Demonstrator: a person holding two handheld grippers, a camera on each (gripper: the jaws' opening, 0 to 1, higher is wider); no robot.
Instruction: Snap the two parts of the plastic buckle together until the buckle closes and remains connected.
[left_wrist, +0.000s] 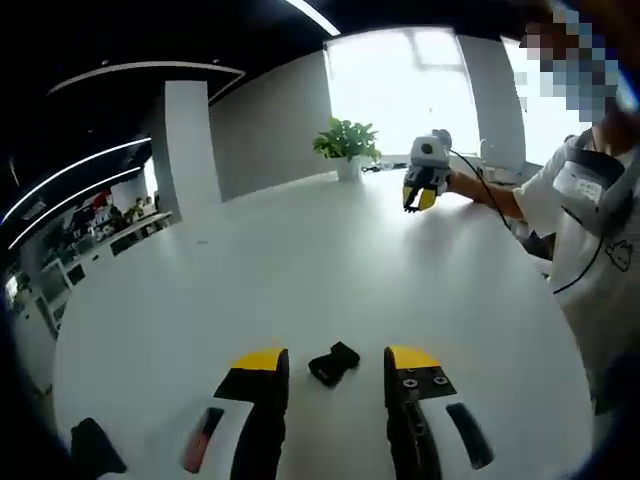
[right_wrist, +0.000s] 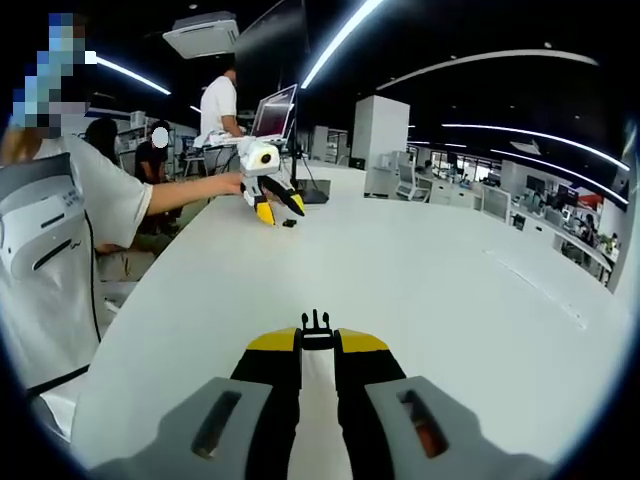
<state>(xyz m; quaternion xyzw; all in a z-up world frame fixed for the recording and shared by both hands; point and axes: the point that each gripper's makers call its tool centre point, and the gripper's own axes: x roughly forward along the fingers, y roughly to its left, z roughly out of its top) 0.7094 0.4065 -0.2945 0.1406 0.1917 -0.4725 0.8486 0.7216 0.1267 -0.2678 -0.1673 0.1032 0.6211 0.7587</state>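
Observation:
In the left gripper view, a black buckle part (left_wrist: 334, 362) lies on the white table (left_wrist: 300, 260). It sits between and just ahead of my left gripper's (left_wrist: 335, 362) open yellow-tipped jaws, touching neither. My right gripper (left_wrist: 415, 203) shows far off at the table's other side, held in a hand. In the right gripper view, my right gripper (right_wrist: 318, 340) is shut on the pronged black buckle part (right_wrist: 317, 325), whose prongs stick out past the fingertips. The left gripper (right_wrist: 282, 212) stands open far across the table (right_wrist: 450, 280), with the other buckle part (right_wrist: 289, 223) on the tabletop beside it.
A potted plant (left_wrist: 347, 145) stands at the table's far edge near a bright window. A laptop (right_wrist: 275, 112) sits on the table behind the left gripper. The person in a white shirt (right_wrist: 60, 230) stands at the table's side; other people and desks are behind.

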